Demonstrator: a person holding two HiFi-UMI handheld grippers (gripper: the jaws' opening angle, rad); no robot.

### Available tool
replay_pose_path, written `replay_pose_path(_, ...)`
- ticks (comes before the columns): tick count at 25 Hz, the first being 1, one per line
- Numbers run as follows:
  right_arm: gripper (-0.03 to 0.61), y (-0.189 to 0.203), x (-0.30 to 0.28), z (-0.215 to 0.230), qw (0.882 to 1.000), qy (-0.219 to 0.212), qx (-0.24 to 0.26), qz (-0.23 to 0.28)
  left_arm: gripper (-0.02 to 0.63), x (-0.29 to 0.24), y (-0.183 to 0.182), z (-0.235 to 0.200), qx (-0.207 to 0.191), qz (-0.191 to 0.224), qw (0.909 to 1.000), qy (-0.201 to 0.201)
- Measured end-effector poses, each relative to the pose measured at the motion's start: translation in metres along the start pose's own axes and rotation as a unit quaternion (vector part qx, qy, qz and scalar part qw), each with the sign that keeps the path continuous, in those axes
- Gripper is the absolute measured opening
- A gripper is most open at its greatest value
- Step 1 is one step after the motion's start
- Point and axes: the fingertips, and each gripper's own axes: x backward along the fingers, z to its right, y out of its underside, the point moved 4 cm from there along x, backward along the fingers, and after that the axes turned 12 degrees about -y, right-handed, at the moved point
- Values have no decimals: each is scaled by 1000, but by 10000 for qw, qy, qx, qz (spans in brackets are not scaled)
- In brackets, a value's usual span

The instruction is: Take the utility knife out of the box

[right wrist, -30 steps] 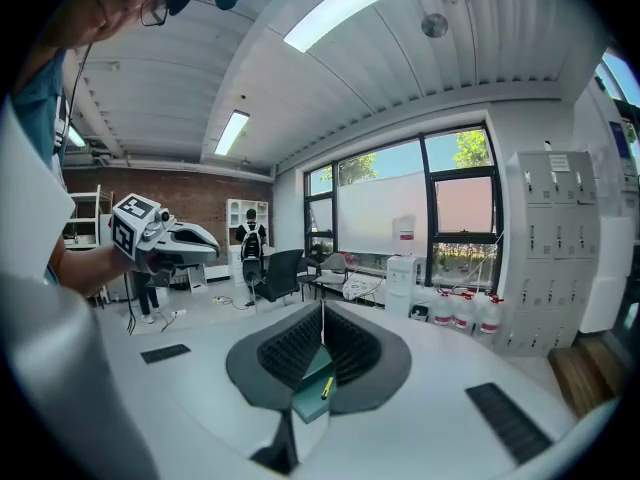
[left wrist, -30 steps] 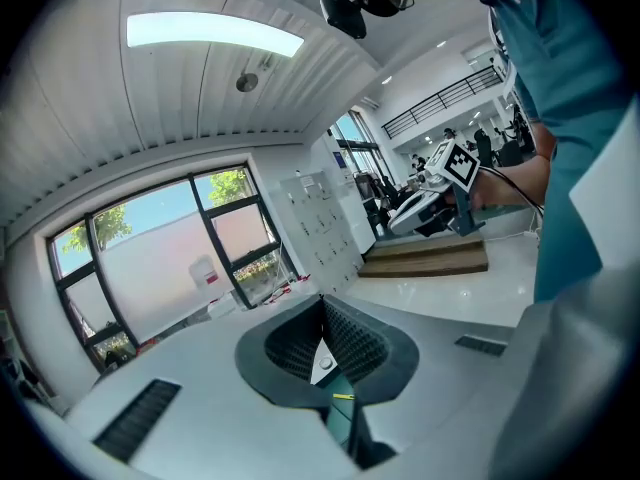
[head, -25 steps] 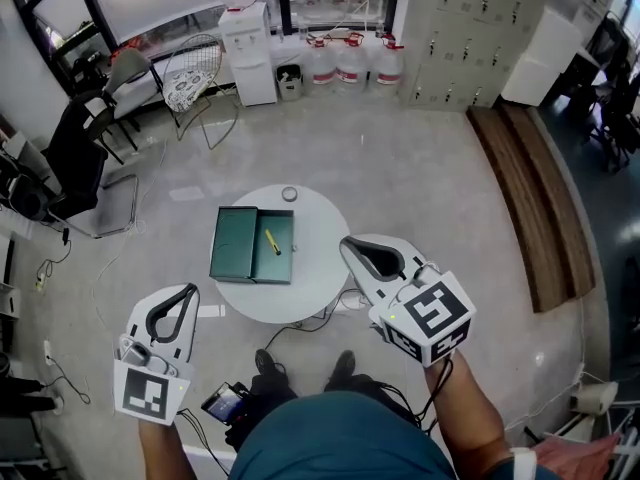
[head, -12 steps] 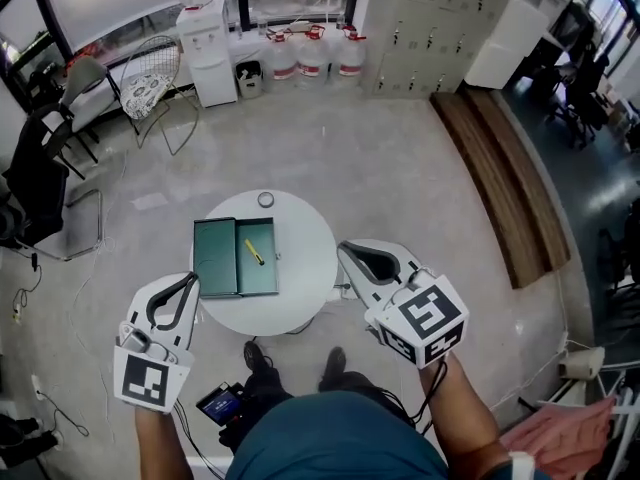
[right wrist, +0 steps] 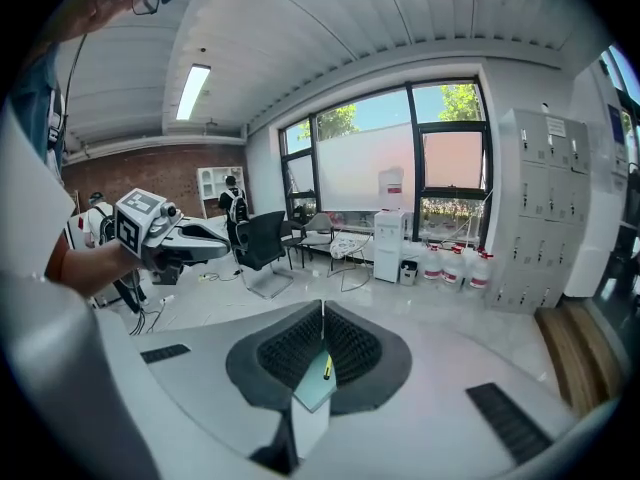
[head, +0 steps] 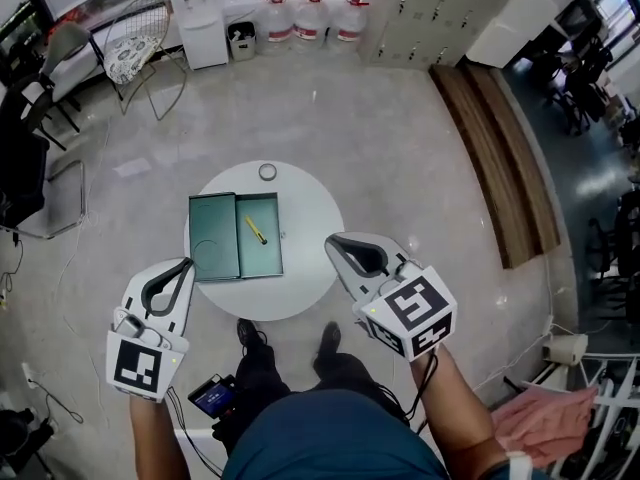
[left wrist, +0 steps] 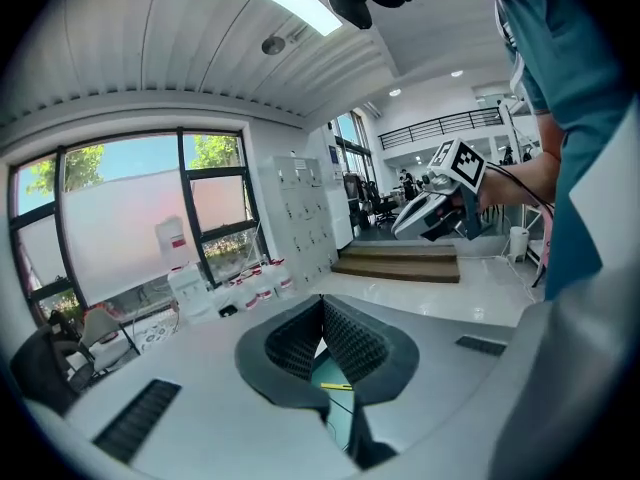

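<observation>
A green metal box (head: 258, 238) lies open on the round white table (head: 310, 228), its lid (head: 212, 238) folded out to the left. The yellow utility knife (head: 257, 230) rests inside the box tray. My left gripper (head: 184, 266) hovers off the table's near-left edge with its jaws shut and empty. My right gripper (head: 334, 242) hangs at the table's near-right edge, also shut and empty. In the left gripper view the knife (left wrist: 337, 387) shows below the closed tips (left wrist: 322, 303). The right gripper view has the knife (right wrist: 326, 368) below its tips (right wrist: 322, 310).
A roll of tape (head: 267, 172) sits at the table's far edge. Water jugs (head: 310, 18), a dispenser (head: 198, 13) and wire chairs (head: 135, 43) stand at the back. A wooden bench (head: 505, 148) runs along the right. The person's feet (head: 288, 340) and cables lie under the table's near side.
Both grippers have come forward and down toward the table's near edge, jaws staying shut. The head view has shifted, so the table now sits higher and further left in it.
</observation>
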Motion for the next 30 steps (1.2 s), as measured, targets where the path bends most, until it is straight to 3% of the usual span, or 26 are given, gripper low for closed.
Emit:
replay_pose_path(14,38,38,-97,-1,9956,-415,-273,-800,18,-17,62,-38,425,-284,9986,-113)
replay_pose_path(22,38,86,-132,5,9891,-523,-540,-1265,18,-52,101,-13,569,-413,9969,346)
replay_pose_path(26,38,99,-139,7,9872,-495,-614,-1387,18,-65,101,4,439,-250,9966,650)
replay_pose_path(30,38,106,-139,5,9865,-487,-689,-1404,18,-67,98,2,499,-173,9967,615)
